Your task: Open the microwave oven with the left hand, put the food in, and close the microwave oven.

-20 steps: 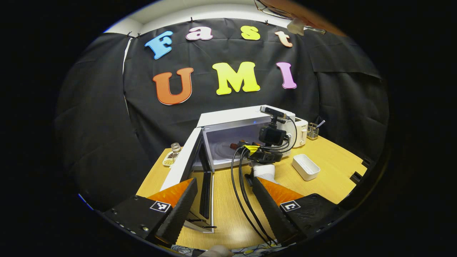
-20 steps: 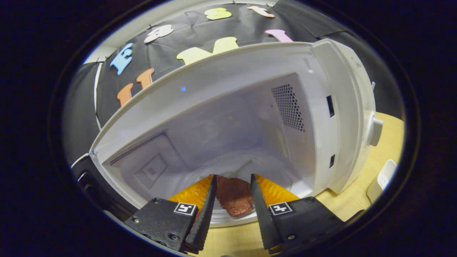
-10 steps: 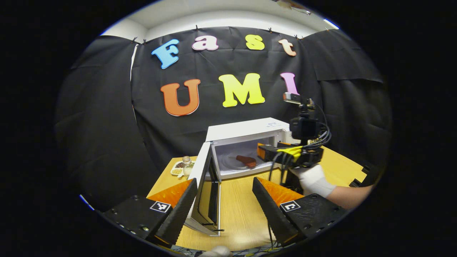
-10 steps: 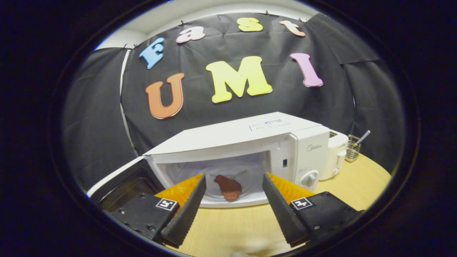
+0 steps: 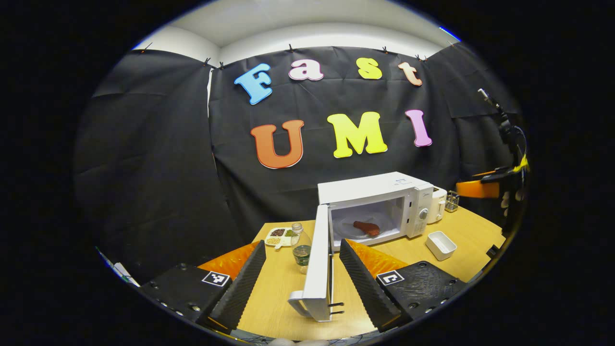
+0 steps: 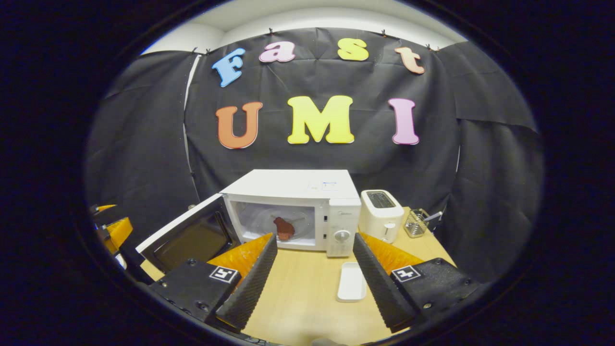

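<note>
Microwave oven (image 6: 293,211) work is down to its last step: the food (image 6: 284,228), a reddish-brown piece, lies on the glass turntable inside the cavity, and the door (image 5: 318,262) stands swung wide. Between the left gripper (image 5: 301,278) fingers, spread well apart and gripping nothing, the free edge of that door sits close, seen edge-on, with its handle near the bottom of the left gripper view. The right gripper (image 6: 313,276) is likewise wide open and empty; a second ago it was inside the cavity around the food, and it has since let go and pulled far back, so the whole oven, a toaster (image 6: 380,207) beside it and a white tray (image 6: 351,282) on the table (image 6: 298,298) now lie ahead of it. With the food delivered and the right gripper clear of the opening, what remains, by my reading, is for the left gripper to push the door closed.
</note>
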Motion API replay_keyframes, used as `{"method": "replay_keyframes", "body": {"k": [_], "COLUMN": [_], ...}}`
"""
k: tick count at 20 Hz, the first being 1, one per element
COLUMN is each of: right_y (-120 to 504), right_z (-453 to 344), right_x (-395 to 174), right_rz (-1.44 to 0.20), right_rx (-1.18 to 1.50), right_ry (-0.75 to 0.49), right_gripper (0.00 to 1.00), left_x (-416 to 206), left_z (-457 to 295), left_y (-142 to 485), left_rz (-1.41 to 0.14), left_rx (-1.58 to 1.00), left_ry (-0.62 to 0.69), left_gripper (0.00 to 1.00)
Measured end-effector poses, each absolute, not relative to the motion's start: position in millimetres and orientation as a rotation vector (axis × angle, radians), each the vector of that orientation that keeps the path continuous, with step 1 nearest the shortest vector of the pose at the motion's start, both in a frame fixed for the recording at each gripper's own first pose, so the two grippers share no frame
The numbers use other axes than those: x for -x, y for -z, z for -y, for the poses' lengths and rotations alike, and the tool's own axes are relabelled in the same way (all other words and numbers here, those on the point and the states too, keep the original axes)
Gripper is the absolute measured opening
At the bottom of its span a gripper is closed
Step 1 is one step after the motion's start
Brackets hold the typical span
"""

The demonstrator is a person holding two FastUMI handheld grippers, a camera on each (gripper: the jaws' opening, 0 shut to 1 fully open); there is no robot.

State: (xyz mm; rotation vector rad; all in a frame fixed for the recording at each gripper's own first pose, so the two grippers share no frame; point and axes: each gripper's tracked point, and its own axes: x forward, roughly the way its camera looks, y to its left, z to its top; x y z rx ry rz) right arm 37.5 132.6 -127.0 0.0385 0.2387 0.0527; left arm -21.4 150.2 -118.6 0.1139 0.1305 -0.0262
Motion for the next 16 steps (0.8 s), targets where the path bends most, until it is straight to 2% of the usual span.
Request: {"method": "replay_keyframes", "body": {"k": [1, 2, 3, 4, 5, 6, 7, 8, 9, 10, 11, 12, 13, 14, 15, 16], "right_y": [115, 105, 93, 85, 78, 70, 62, 56, 52, 51, 49, 45, 44, 44, 43, 44], "right_z": [-124, -113, -101, -91, -83, -76, -68, -63, -60, -58, -56, -52, -49, -49, -50, -51], "right_x": [-27, -17, -9, 0, 7, 15, 23, 29, 32, 34, 37, 39, 40, 42, 42, 43], "right_rz": [-0.232, -0.222, -0.201, -0.192, -0.181, -0.172, -0.160, -0.150, -0.149, -0.151, -0.156, -0.151, -0.153, -0.154, -0.154, -0.163], "right_rx": [-0.051, -0.054, -0.046, -0.036, -0.035, -0.035, -0.035, -0.036, -0.041, -0.052, -0.060, -0.066, -0.071, -0.082, -0.091, -0.095], "right_ry": [-0.046, -0.030, -0.009, 0.012, 0.027, 0.041, 0.058, 0.066, 0.069, 0.070, 0.070, 0.079, 0.083, 0.083, 0.083, 0.079], "right_gripper": [1.00, 1.00, 1.00, 1.00, 0.91, 1.00, 1.00, 1.00, 1.00, 0.91, 0.91, 1.00, 1.00, 0.91, 0.91, 1.00], "left_x": [22, 22, 20, 21, 25, 26, 29, 27, 26, 23, 27, 19, 21, 21, 20, 18], "left_z": [-153, -160, -164, -163, -160, -159, -158, -155, -170, -175, -168, -170, -168, -174, -178, -183], "left_y": [120, 119, 125, 130, 131, 135, 140, 142, 145, 154, 155, 161, 166, 168, 172, 179], "left_rz": [-0.127, -0.114, -0.125, -0.134, -0.134, -0.134, -0.142, -0.129, -0.132, -0.161, -0.151, -0.155, -0.163, -0.161, -0.161, -0.171], "left_rx": [-0.120, -0.131, -0.136, -0.127, -0.116, -0.097, -0.086, -0.089, -0.112, -0.097, -0.074, -0.058, -0.047, -0.046, -0.043, -0.040], "left_ry": [0.030, 0.020, 0.017, 0.035, 0.041, 0.051, 0.060, 0.080, 0.025, 0.024, 0.031, 0.030, 0.044, 0.034, 0.038, 0.035], "left_gripper": [0.95, 0.82, 0.75, 0.75, 0.70, 0.49, 0.28, 0.24, 0.25, 0.00, 0.02, 0.00, 0.00, 0.00, 0.00, 0.00]}}
